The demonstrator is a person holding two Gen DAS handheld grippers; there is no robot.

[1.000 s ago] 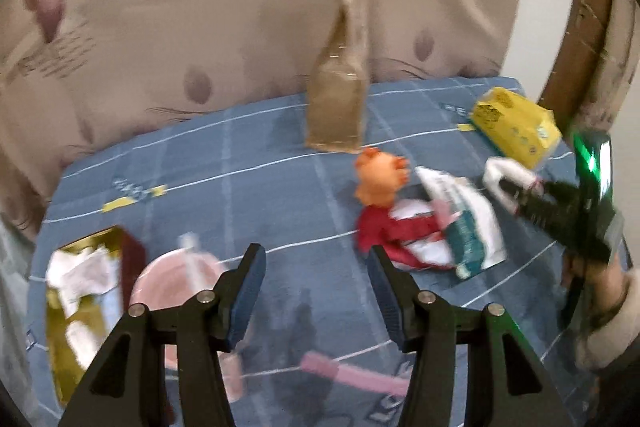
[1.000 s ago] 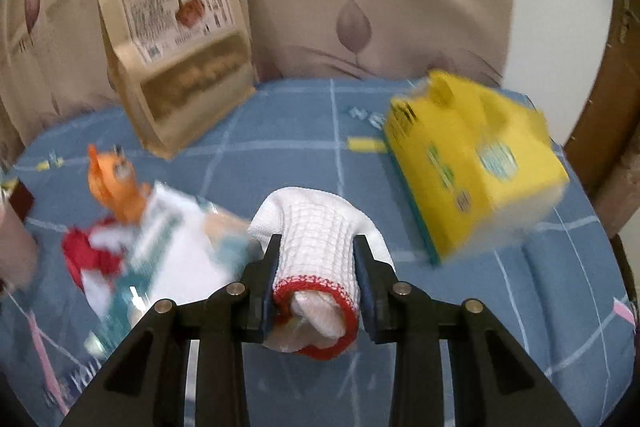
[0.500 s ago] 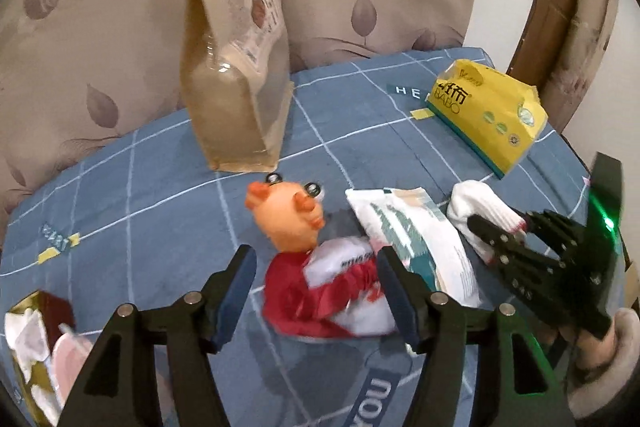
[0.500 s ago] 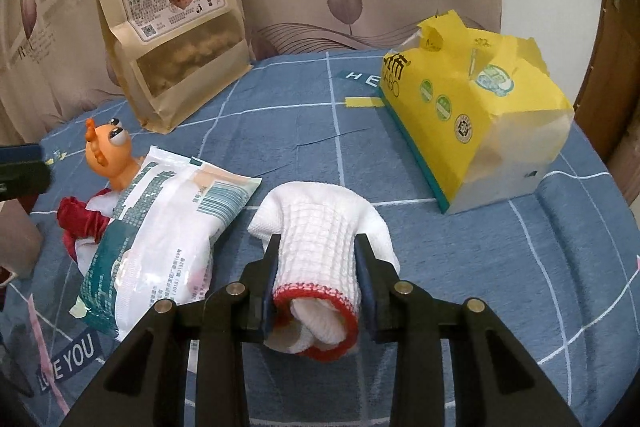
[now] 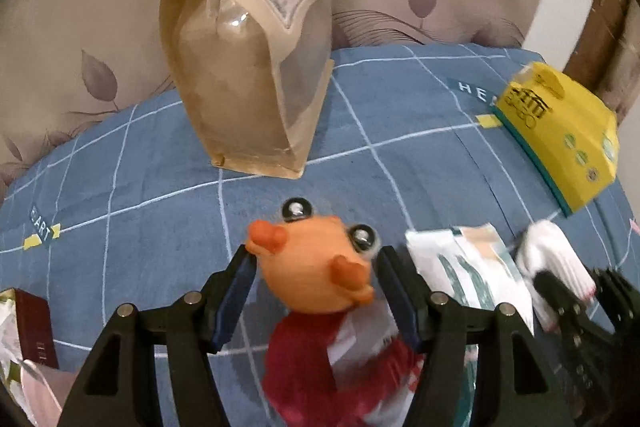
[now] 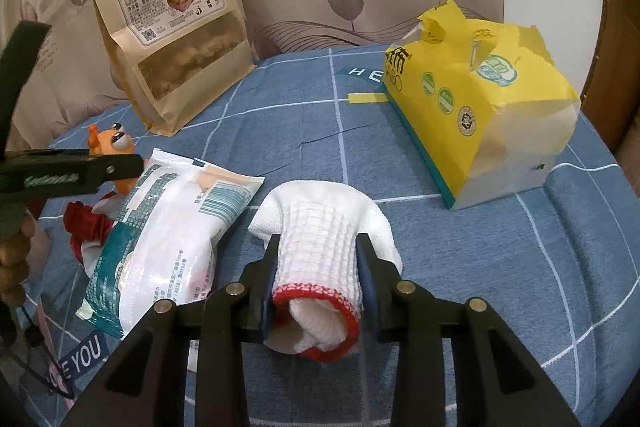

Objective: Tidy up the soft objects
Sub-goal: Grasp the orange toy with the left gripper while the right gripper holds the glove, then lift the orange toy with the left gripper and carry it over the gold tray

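On a blue checked bedspread backed by a leaf-print curtain, the left gripper stood wide open, its pads flanking the orange head of a plush toy without visibly pressing it; the toy's red body lay partly hidden under a white snack packet. The right gripper clamped a rolled white glove with a red cuff, resting on the bedspread. The left view was blurred at its edges.
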